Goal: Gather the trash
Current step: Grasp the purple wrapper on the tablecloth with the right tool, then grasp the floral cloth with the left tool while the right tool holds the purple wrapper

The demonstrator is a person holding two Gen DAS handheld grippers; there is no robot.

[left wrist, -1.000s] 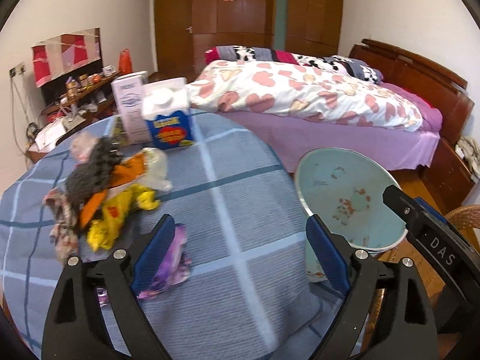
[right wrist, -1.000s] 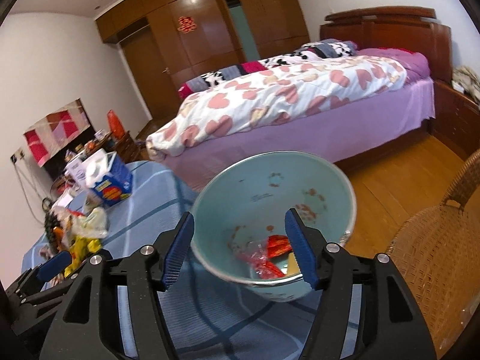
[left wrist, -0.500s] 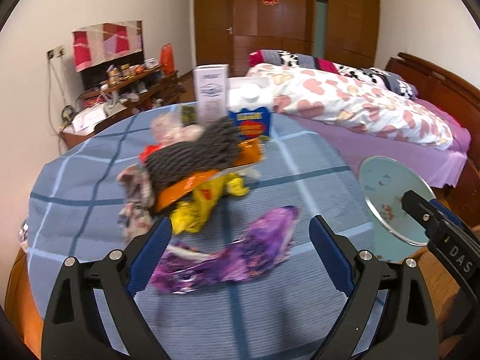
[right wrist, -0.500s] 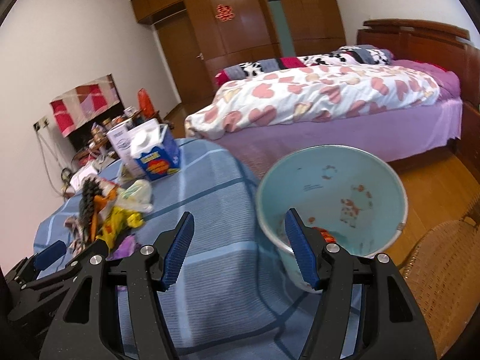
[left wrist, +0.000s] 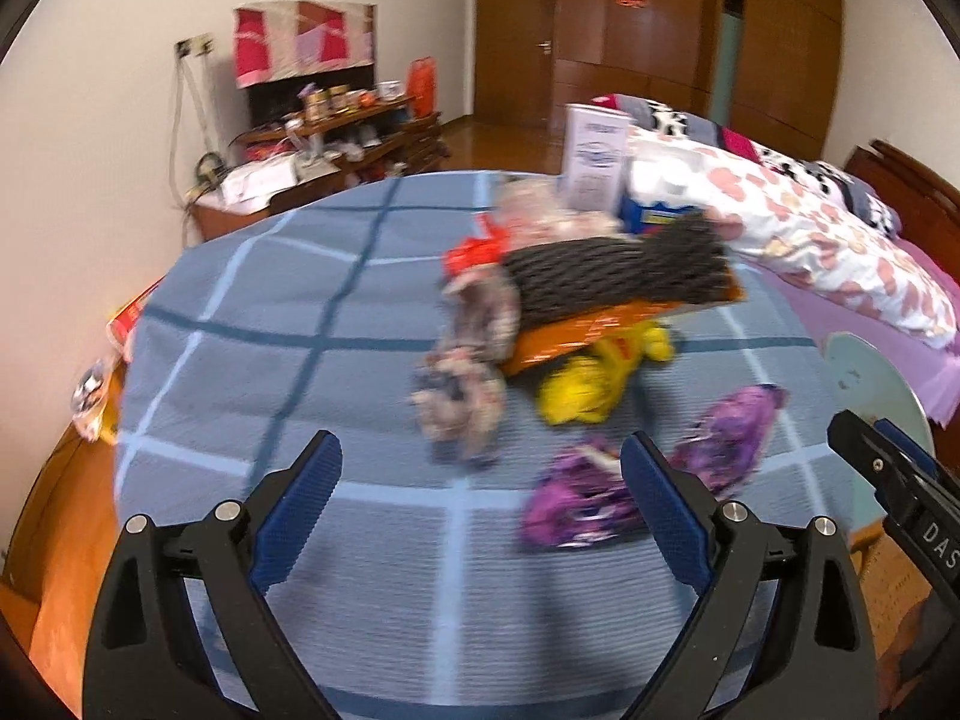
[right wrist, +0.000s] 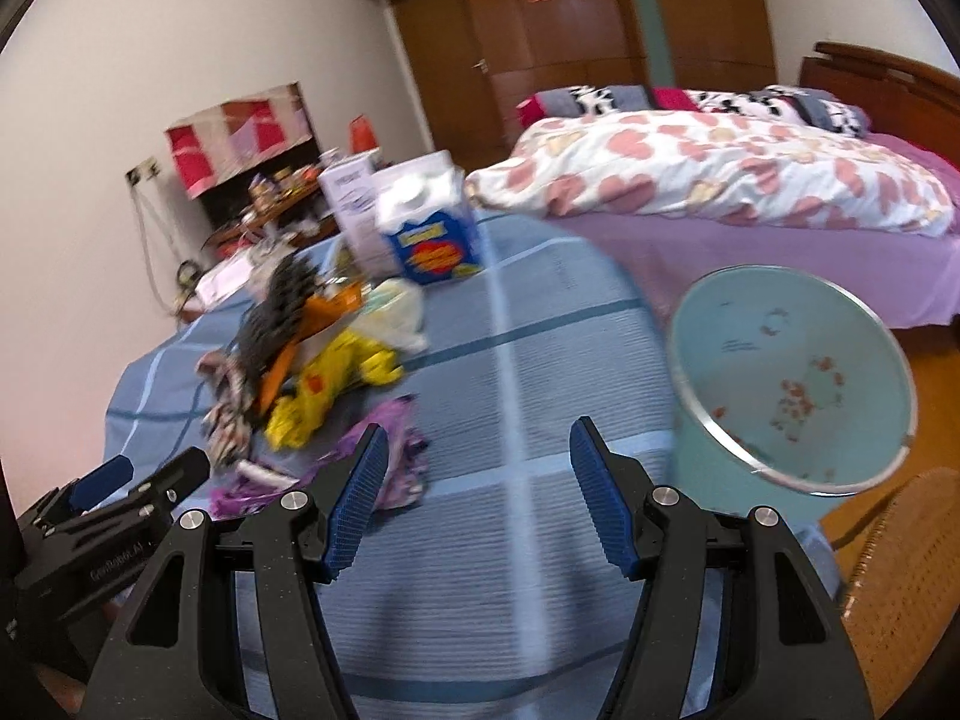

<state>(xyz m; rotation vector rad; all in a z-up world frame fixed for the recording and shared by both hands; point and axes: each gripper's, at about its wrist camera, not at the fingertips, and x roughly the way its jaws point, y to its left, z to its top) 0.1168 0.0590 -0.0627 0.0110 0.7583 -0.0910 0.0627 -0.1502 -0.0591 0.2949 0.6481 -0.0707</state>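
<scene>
Mostly ahead: you have nearly all the trash still on the table [left wrist: 288, 372].
Left claw [left wrist: 480, 501]: spread wide, holding nothing, above the blue checked cloth.
Right claw [right wrist: 474, 495]: likewise released and bare.
Purple wrapper [left wrist: 654, 480]: crinkled foil, nearest, just right of your left claw.
Pile [left wrist: 588, 306]: far side; yellow and orange film, black mesh, crumpled paper.
Bin [right wrist: 792, 384]: pale green, smooth, round, right of the table; contents unclear.
</scene>
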